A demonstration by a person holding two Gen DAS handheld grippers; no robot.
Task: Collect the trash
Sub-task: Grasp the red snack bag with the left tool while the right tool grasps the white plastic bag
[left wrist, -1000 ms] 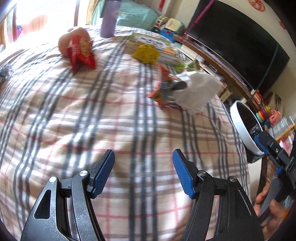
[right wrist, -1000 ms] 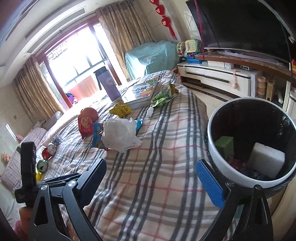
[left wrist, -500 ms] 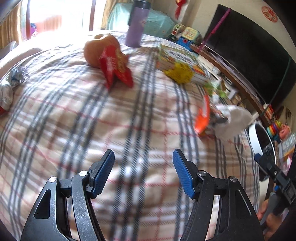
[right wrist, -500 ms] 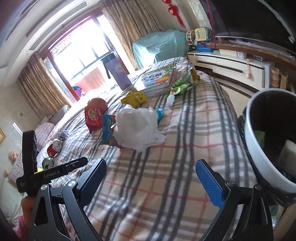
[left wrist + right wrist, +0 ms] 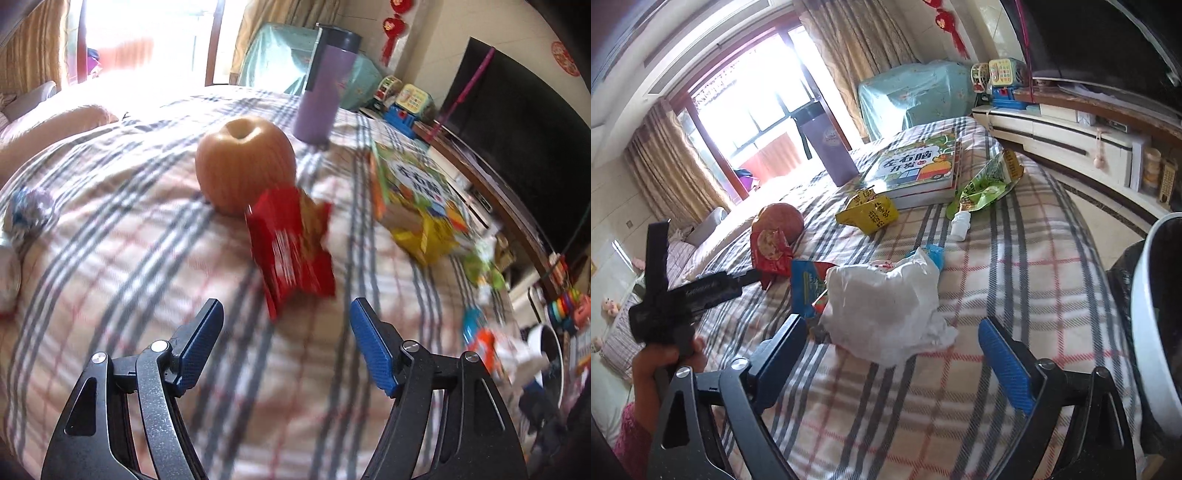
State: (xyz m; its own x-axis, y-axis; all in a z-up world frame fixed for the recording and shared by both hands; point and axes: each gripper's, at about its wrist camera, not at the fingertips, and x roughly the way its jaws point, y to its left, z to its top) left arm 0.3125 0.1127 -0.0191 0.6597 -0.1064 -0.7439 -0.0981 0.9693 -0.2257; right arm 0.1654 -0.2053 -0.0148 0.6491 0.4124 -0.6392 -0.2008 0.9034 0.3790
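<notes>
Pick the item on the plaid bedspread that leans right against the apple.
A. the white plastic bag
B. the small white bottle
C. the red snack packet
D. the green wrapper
C: the red snack packet sits directly against the front of the apple in both wrist views, while the white plastic bag, small white bottle and green wrapper lie well apart from it.

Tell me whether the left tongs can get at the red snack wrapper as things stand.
Probably yes. The left tongs, empty and opening, face the red snack wrapper; only bare bedspread lies between. The apple sits behind it.

Bare plaid bedspread (image 5: 155,258) before red wrapper (image 5: 291,251), apple (image 5: 245,162) close behind
</notes>
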